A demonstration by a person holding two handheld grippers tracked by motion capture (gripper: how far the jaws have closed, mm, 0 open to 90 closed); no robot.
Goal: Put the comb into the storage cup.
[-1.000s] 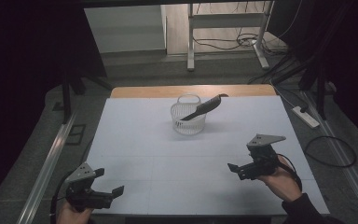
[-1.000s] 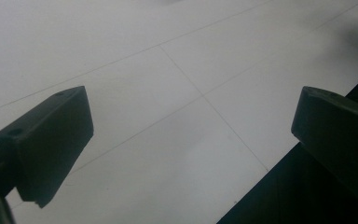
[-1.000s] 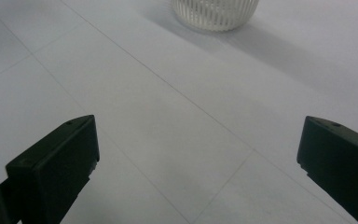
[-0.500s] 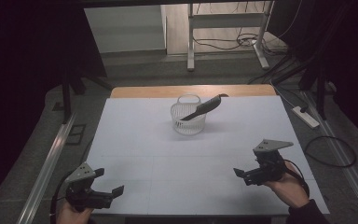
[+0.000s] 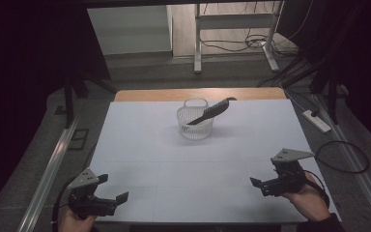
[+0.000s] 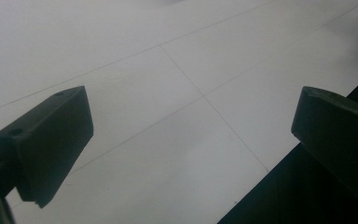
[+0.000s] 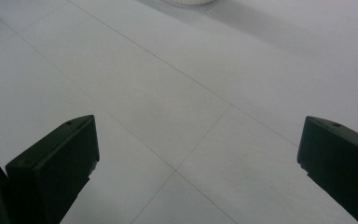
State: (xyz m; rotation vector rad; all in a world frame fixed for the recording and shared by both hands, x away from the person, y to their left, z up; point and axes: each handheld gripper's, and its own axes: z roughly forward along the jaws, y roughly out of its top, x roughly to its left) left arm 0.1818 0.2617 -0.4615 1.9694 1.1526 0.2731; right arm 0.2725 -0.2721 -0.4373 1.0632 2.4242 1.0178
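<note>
Both of your tools are empty and parked at the near edge of the desk [image 5: 140, 145]. The left tool [image 5: 113, 191] sits low at the near left corner with its jaws spread wide; in the left gripper view nothing but bare white desk lies between them, and the desk's edge cuts under the right jaw. The right tool [image 5: 261, 186] rests at the near right, its jaws just as wide apart in the right gripper view, with only the white surface and its faint grid lines between them.

The white basket [image 5: 195, 123] stands well ahead of both tools, roughly midway between them and nearer the far edge. A dark comb [image 5: 211, 111] lies slanted in it, its lower end down inside the basket and its upper end leaning out over the rim on the side toward your right tool. It sits that way because it is longer than the basket is wide, so the rim props it up.

With both tools open, apart and far from the basket, this reads as a rest pose: the comb looks already placed. Ahead of your right tool, the basket's base [image 7: 186, 2] just clips the top edge of the right gripper view, so that tool is pointed roughly toward it.
</note>
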